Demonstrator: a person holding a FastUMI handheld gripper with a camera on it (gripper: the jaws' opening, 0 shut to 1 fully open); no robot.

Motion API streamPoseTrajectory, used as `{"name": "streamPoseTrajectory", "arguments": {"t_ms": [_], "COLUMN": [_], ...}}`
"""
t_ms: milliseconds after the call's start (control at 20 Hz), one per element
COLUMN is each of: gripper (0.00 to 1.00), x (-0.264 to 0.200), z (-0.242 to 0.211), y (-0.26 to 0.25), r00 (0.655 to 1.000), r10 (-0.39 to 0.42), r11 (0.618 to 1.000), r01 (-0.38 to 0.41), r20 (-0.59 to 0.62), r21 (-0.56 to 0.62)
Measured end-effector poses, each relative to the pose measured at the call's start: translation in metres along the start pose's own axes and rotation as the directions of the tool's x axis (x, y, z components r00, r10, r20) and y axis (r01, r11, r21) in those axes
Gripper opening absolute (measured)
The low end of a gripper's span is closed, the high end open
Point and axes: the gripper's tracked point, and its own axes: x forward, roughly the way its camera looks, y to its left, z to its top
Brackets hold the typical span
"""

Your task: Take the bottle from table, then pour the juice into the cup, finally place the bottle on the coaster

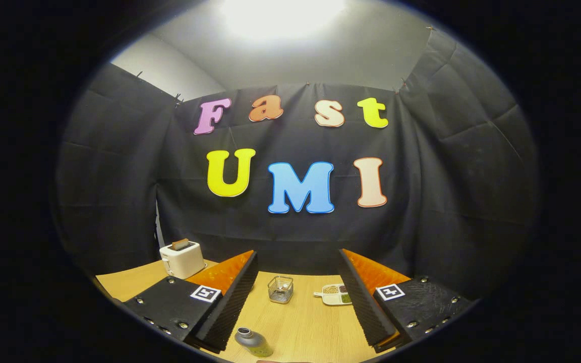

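Grey-capped and green-bodied, the bottle [253, 343] stands on the wooden counter [310, 322] low between the fingers of the claw [298, 307], nearer the left one and touching neither. The claw is spread wide and holds nothing. Beyond its fingers sit a small wire basket [280, 289] and a divided dish [334, 294], with a white toaster [182, 258] off to the left by the booth's wall.

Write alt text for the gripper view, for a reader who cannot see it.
The tongs are open above a light wooden table, with a small grey-capped green bottle between the fingers, close in. Beyond the fingertips stand a small wire mesh basket and a white divided dish of grains; a white toaster sits left of the fingers.
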Motion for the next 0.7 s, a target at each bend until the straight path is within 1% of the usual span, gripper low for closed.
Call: {"name": "streamPoseTrajectory", "arguments": {"t_ms": [150, 350, 500, 700], "gripper": [0.96, 0.96, 0.96, 0.96], "x": [-0.001, -0.006, -0.005, -0.004], "z": [-0.019, -0.059, -0.081, -0.123], "y": [0.010, 0.031, 0.031, 0.041], "r00": [1.000, 0.996, 0.996, 0.996], "r10": [0.030, 0.092, 0.082, 0.078], "r11": [0.999, 0.995, 0.995, 0.996], "r01": [-0.030, -0.091, -0.080, -0.075], "r20": [0.001, -0.022, -0.030, -0.051], "r21": [0.015, 0.047, 0.052, 0.053]}}
